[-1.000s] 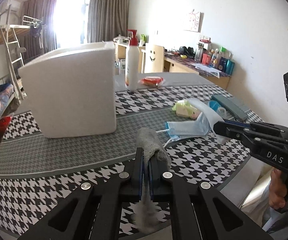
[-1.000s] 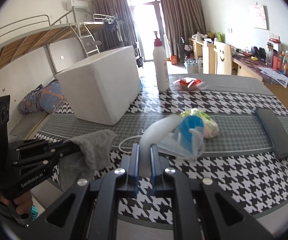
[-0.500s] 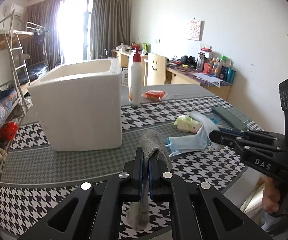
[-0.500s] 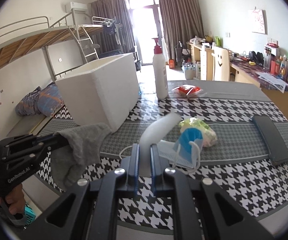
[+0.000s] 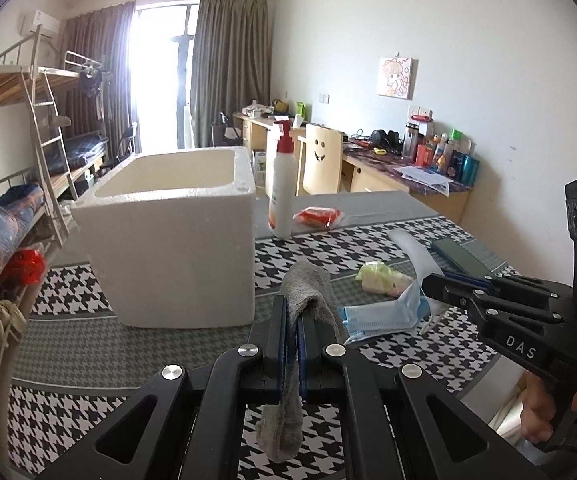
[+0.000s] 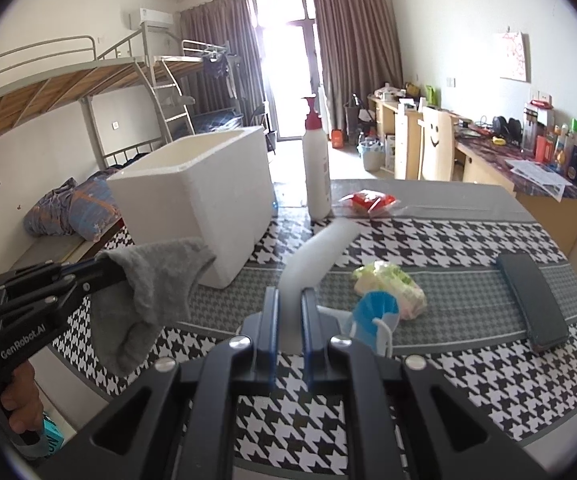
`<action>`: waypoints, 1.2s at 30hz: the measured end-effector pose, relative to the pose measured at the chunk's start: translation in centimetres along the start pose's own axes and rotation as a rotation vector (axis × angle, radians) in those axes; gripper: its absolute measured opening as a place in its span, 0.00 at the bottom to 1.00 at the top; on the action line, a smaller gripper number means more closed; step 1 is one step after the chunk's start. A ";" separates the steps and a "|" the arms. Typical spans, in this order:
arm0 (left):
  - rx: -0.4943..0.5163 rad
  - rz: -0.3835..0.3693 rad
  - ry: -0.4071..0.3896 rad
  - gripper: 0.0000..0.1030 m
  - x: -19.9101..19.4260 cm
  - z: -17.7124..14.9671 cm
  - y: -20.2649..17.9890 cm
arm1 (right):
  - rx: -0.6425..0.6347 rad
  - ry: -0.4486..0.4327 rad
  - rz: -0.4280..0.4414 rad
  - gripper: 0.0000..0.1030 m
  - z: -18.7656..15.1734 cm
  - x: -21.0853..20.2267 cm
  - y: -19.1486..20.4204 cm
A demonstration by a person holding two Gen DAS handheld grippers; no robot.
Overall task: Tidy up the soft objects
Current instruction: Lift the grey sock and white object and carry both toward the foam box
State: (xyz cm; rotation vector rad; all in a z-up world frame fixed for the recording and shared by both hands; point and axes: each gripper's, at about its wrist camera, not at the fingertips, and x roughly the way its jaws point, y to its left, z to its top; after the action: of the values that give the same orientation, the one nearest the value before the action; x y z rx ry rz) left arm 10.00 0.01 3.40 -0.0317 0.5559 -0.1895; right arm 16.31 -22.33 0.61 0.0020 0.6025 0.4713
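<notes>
Risen since a second ago, left gripper (image 5: 292,344) clamped tight on grey sock (image 5: 308,292), now level with foam box (image 5: 176,240) rim at far left. Right gripper (image 6: 288,320) pinched on white foam strip (image 6: 320,252), blue mask (image 6: 376,312) dangling beside. Limp, light, non-slippery; best held mid-fold.

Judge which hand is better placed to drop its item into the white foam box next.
Left. Its tool is shut on the grey sock, beside the open white foam box. The right tool, holding a white foam strip, sits farther away.
</notes>
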 end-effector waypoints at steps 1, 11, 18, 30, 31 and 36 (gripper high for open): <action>0.000 0.001 -0.001 0.05 0.0 0.1 -0.1 | 0.003 -0.001 0.001 0.12 0.1 0.0 0.0; 0.009 0.018 -0.033 0.05 -0.4 1.9 0.1 | -0.006 -0.025 -0.010 0.12 1.7 -0.3 0.2; 0.023 0.014 -0.057 0.05 -0.9 2.9 -0.1 | -0.018 -0.050 -0.018 0.12 2.6 -0.8 0.3; 0.031 0.009 -0.123 0.05 -2.1 5.5 -0.4 | -0.033 -0.078 -0.015 0.12 3.9 -1.3 0.6; 0.036 0.011 -0.129 0.05 -2.1 5.7 -0.5 | -0.034 -0.081 -0.015 0.12 4.1 -1.3 0.7; 0.031 0.014 -0.146 0.05 -2.2 6.7 -0.4 | -0.033 -0.099 -0.010 0.13 4.9 -1.6 0.6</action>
State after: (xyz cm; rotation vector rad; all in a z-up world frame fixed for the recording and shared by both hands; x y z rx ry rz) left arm 11.65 -0.10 10.32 -0.0111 0.4070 -0.1805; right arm 17.61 -21.78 5.64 -0.0087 0.4976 0.4690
